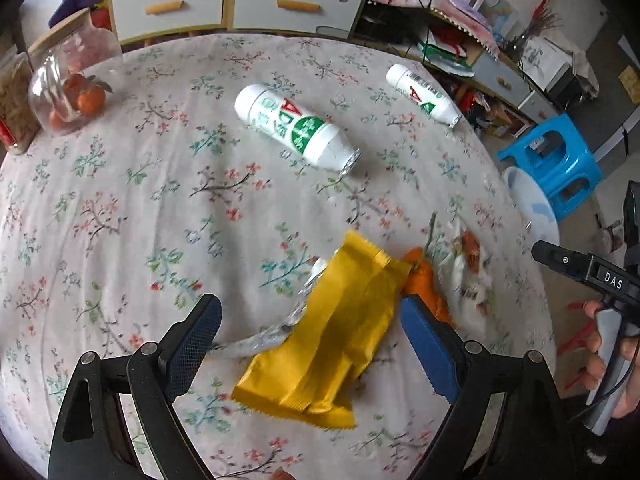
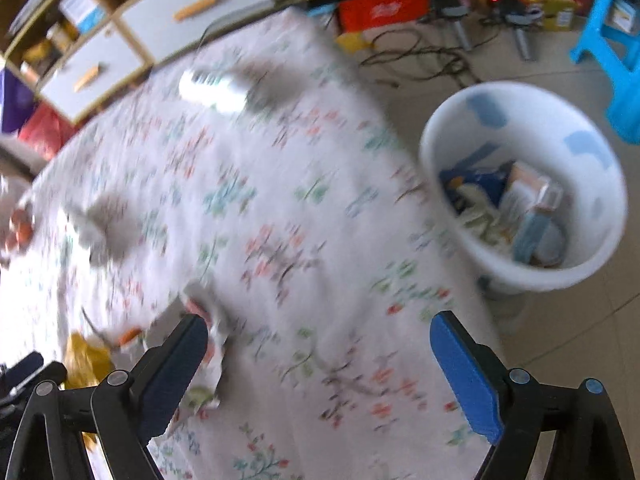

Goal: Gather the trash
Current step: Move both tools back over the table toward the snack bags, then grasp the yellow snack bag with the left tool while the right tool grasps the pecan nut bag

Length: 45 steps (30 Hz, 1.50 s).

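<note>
Tongs on the left (image 1: 310, 344) gape wide over the yellow wrapper (image 1: 320, 336) lying flat on the floral cloth (image 1: 120, 200), gripping nothing, while the right tongs (image 2: 318, 376) spread open and empty above the table edge beside the part-filled white bin (image 2: 524, 276).

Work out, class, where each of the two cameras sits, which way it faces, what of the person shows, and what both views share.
Left wrist: on the left gripper, looking steeply down past open jaws at a crinkled yellow foil wrapper and two white plastic bottles on the floral tablecloth; a hand holds the right gripper.
Right wrist: on the right gripper, jaws open, facing the cloth's edge and a white plastic bin on the floor.
Shared: tablecloth, wrapper, bin, blue plastic stool.
</note>
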Available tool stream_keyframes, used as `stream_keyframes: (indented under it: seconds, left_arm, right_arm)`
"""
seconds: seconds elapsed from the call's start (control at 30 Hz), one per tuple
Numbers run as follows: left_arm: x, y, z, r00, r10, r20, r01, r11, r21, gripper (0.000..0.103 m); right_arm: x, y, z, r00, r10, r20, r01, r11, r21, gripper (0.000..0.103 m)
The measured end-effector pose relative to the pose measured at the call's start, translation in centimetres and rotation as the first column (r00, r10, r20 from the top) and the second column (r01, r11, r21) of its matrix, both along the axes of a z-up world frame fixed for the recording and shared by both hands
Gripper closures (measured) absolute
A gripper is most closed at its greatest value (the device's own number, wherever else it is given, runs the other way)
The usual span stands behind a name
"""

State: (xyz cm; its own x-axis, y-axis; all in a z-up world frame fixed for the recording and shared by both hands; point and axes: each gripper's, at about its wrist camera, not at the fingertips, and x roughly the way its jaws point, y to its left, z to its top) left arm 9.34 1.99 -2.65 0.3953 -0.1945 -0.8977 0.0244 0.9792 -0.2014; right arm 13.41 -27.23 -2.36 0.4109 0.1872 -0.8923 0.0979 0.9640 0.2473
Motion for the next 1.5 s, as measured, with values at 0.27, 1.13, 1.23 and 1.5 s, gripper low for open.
stream_keyframes:
  seconds: [0.27, 1.13, 1.23, 1.5]
  left_arm:
    - [-2.0, 1.1, -1.0, 0.998, -0.049, -0.026, 0.049, 0.999, 0.005, 0.010]
    - [-3.1, 2.4, -1.7, 0.998, -0.059, -0.016, 0.059, 0.997, -0.042, 0.011]
    - [-2.3, 1.7, -1.9, 0.998, -0.060, -0.018, 0.059, 0.997, -0.042, 0.012]
    - [-1.6, 0.2, -2.4, 0.999, -0.054, -0.004, 0.054, 0.993, 0.105, 0.042]
  right_arm:
    - [-1.5, 3.1, -1.6, 0.997, 0.079, -0.020, -0.080, 0.995, -0.058, 0.010]
    - [-4.3, 7.3, -4.3, 0.982, 0.179, -0.062, -0.185, 0.977, -0.109, 0.009]
    - [-4.0, 7.3, -4.0, 0.984, 0.172, -0.055, -0.176, 0.980, -0.096, 0.009]
    - [-2.9, 7.1, -3.1, 0.992, 0.123, -0.034, -0.124, 0.991, -0.048, 0.009]
